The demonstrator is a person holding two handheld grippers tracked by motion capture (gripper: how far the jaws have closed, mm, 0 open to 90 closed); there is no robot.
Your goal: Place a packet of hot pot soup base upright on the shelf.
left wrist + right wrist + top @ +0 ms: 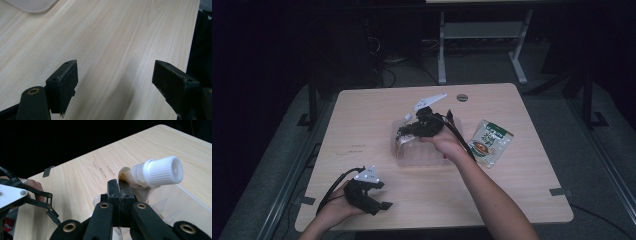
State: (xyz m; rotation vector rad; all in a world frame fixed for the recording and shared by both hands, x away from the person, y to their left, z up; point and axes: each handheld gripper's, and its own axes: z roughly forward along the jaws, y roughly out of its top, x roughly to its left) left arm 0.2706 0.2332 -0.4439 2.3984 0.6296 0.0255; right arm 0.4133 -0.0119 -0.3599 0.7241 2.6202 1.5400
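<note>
The right gripper [119, 192], jaws pinched on a spouted pouch [140, 182], holds it over the clear tray [422, 155] mid-table, seemingly mid-placement, so lowering comes next, while the left gripper [113, 82] waits wide apart near the front-left corner.

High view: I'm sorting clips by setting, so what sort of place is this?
Probably a lab or workshop recording station, not a home: a bare light-wood table in a dark room, cables on the floor, and a metal desk frame behind.

Clear tray [424, 159] mid-table [362, 115], sachet [489, 142] just right, left gripper [377, 202] near front-left.
</note>
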